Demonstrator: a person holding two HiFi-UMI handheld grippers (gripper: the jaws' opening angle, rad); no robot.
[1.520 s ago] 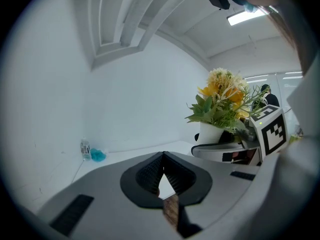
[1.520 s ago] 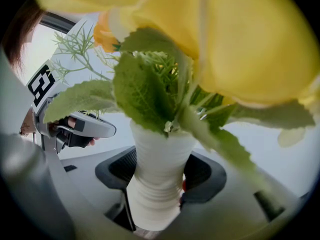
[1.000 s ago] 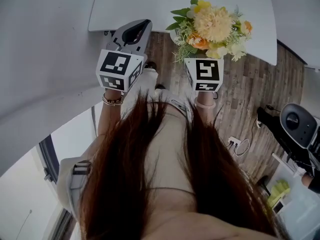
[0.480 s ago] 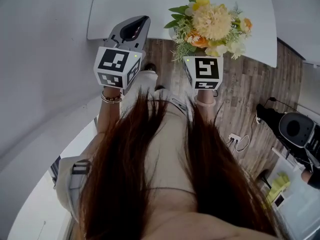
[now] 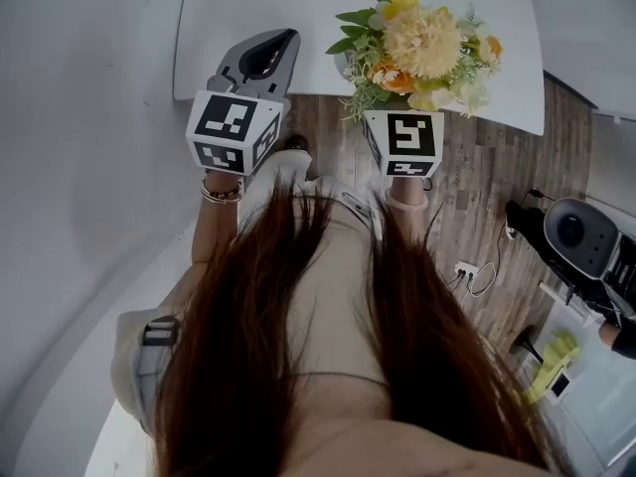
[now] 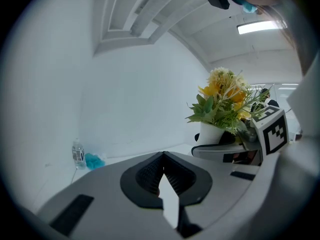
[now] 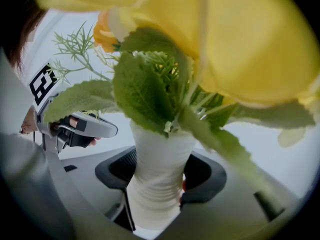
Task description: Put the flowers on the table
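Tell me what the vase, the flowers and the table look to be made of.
Vase: white, matte, faintly ribbed surface; probably ceramic, perhaps plastic.
Flowers: likely artificial, fabric or plastic; the leaves show a cloth-like texture.
Table: smooth white top; laminate or painted board, cannot tell which.

Held out side by side, left gripper (image 5: 276, 50) with jaws together, right gripper (image 7: 159, 184) clamping white vase (image 7: 162, 146)

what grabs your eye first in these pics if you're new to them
The yellow and orange bouquet, top centre of the head view, overlapping the white table's near edge. Its white vase stands upright, clamped in the right claw. The left claw beside it is shut and empty.
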